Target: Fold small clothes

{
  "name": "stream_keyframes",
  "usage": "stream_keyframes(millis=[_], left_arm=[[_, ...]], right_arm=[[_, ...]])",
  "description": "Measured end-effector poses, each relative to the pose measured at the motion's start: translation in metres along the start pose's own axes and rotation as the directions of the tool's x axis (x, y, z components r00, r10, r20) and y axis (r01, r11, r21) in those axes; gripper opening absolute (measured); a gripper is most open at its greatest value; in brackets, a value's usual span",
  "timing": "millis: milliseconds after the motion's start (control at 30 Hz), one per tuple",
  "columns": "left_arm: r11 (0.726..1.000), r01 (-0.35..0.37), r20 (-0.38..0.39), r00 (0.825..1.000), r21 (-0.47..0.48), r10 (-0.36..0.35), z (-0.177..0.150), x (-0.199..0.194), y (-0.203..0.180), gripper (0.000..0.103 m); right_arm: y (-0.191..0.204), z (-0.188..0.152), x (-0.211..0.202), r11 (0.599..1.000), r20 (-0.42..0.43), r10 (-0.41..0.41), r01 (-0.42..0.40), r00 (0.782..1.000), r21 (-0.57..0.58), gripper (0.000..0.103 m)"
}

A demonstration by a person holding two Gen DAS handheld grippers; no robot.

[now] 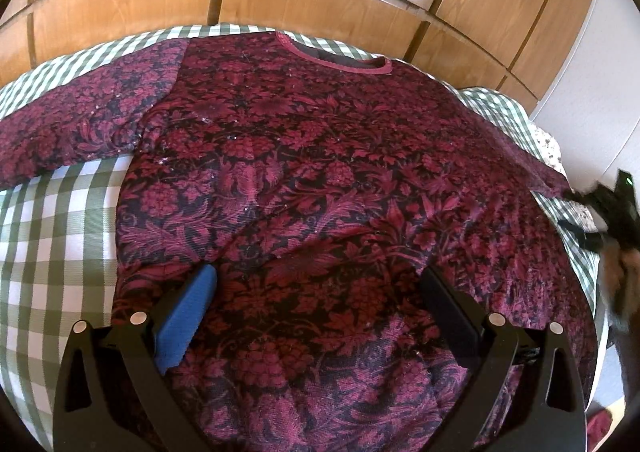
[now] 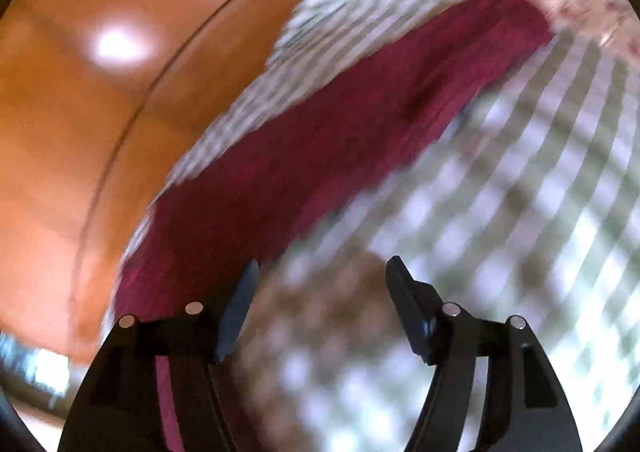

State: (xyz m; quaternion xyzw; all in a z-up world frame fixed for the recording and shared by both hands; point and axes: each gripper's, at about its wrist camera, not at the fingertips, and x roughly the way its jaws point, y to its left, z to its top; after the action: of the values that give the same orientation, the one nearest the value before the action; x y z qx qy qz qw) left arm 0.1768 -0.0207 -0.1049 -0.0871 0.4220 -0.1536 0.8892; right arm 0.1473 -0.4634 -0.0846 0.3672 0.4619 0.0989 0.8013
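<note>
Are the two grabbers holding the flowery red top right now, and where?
No. The left gripper stands open over the sweater's lower part, pinching nothing. The right gripper is open too, with only blurry checked cloth behind its gap.

no readable txt, labels, brands or nrs anywhere in either view.
</note>
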Motion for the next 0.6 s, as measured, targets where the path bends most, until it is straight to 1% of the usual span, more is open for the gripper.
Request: stream_keyframes(millis=[33,67,133,200,233,267,300,333,367,400,467,500,533,567,600], left_arm=[[1.000,-0.002,0.000,1.000,0.001,0.002,0.000,0.000,0.000,0.099],[1.000,-0.003,0.000,1.000,0.002,0.003,0.000,-0.001,0.000,0.099],[1.000,-0.004,0.001,1.000,0.002,0.004,0.000,-0.002,-0.001,0.099],[1.000,0.000,0.004,1.000,-0.001,0.000,0.000,-0.002,0.000,0.099],[1.000,0.001,0.005,1.000,-0.002,-0.001,-0.001,-0.003,0.000,0.099],[1.000,-0.001,0.006,1.000,-0.002,0.001,-0.001,-0.003,0.000,0.099],[1.000,-0.003,0.006,1.000,-0.001,0.003,-0.001,-0.003,-0.001,0.099],[1.000,-0.005,0.006,1.000,0.000,0.005,-0.001,-0.003,-0.001,0.099],[1.000,-0.007,0.005,1.000,0.000,0.007,-0.001,-0.003,-0.002,0.099],[1.000,-0.010,0.005,1.000,0.001,0.010,-0.001,-0.003,-0.002,0.099],[1.000,-0.022,0.005,1.000,0.004,0.022,-0.002,-0.004,-0.003,0.099],[1.000,-0.027,0.006,1.000,0.005,0.027,-0.002,-0.005,-0.004,0.099],[1.000,-0.030,0.007,1.000,0.006,0.030,-0.002,-0.005,-0.005,0.099],[0.999,-0.032,0.006,0.999,0.007,0.032,-0.002,-0.005,-0.005,0.099],[0.999,-0.032,0.006,0.999,0.007,0.032,-0.002,-0.005,-0.005,0.099]], right_arm=[[0.009,-0.022,0.000,0.999,-0.060,0.039,-0.041,0.997,-0.034,0.067],[0.015,-0.040,0.000,0.996,-0.100,0.062,-0.069,0.993,-0.063,0.066],[0.027,-0.075,-0.006,0.988,-0.162,0.082,-0.102,0.983,-0.118,0.066],[0.031,-0.104,-0.017,0.981,-0.186,0.087,-0.117,0.979,-0.154,0.066],[0.031,-0.119,-0.023,0.979,-0.201,0.105,-0.136,0.974,-0.149,0.066],[0.029,-0.132,-0.028,0.978,-0.225,0.120,-0.155,0.967,-0.142,0.065],[0.029,-0.140,-0.031,0.977,-0.239,0.115,-0.153,0.964,-0.147,0.057],[0.030,-0.149,-0.033,0.977,-0.251,0.080,-0.125,0.965,-0.171,0.051],[0.032,-0.155,-0.036,0.975,-0.247,0.016,-0.070,0.969,-0.210,0.029],[0.033,-0.156,-0.037,0.973,-0.248,-0.013,-0.045,0.969,-0.227,0.019],[0.044,-0.153,-0.048,0.960,-0.218,-0.056,-0.008,0.974,-0.281,0.015],[0.050,-0.153,-0.054,0.944,-0.192,-0.090,0.023,0.977,-0.328,0.014],[0.054,-0.154,-0.053,0.915,-0.169,-0.156,0.078,0.973,-0.395,0.014],[0.053,-0.154,-0.045,0.899,-0.176,-0.204,0.113,0.963,-0.423,0.014],[0.047,-0.155,-0.037,0.908,-0.196,-0.212,0.119,0.957,-0.402,0.014]])
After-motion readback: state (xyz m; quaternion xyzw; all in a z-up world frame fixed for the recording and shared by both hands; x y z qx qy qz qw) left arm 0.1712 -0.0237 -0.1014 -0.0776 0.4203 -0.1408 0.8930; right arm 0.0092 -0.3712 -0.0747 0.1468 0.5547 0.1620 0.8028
